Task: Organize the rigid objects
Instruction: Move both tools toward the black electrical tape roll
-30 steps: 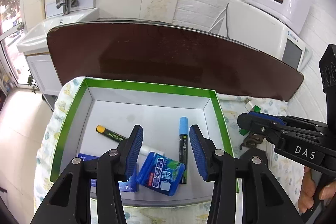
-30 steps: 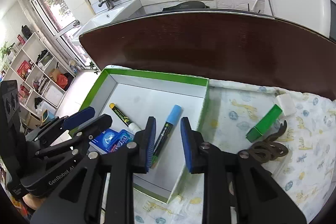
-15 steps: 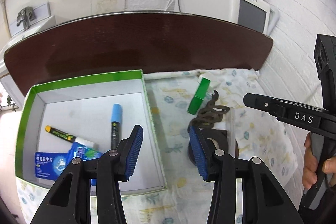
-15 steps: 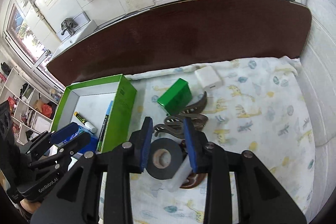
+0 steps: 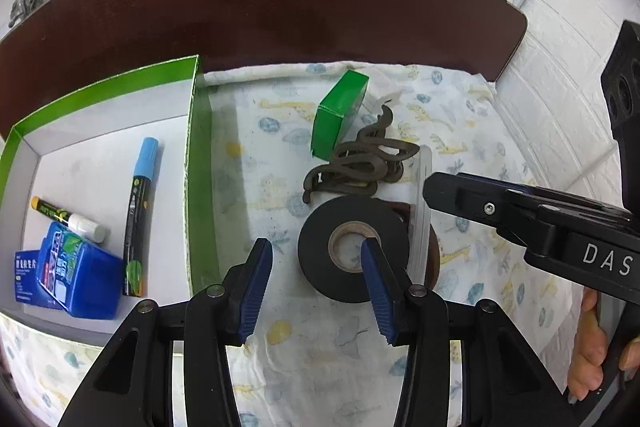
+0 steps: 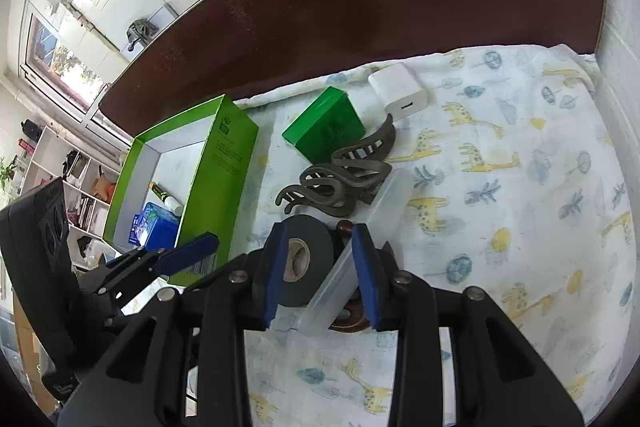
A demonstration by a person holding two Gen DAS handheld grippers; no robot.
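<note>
The green box [image 5: 192,163] on the cloth-covered desk already holds two markers, a blue case and a blue packet. Outside it wait the green carton [image 6: 324,129], hair clip [image 6: 340,183], tape roll [image 5: 352,247], clear tube [image 6: 356,259] and white charger [image 6: 398,91]. Left gripper [image 5: 316,291] and right gripper [image 6: 322,267]: jaws apart, empty

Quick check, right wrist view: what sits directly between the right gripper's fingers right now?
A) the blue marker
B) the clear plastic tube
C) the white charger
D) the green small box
B: the clear plastic tube runs slantwise through the gap of the right gripper, next to the black tape roll; the white charger and small green box lie farther back on the cloth.
</note>
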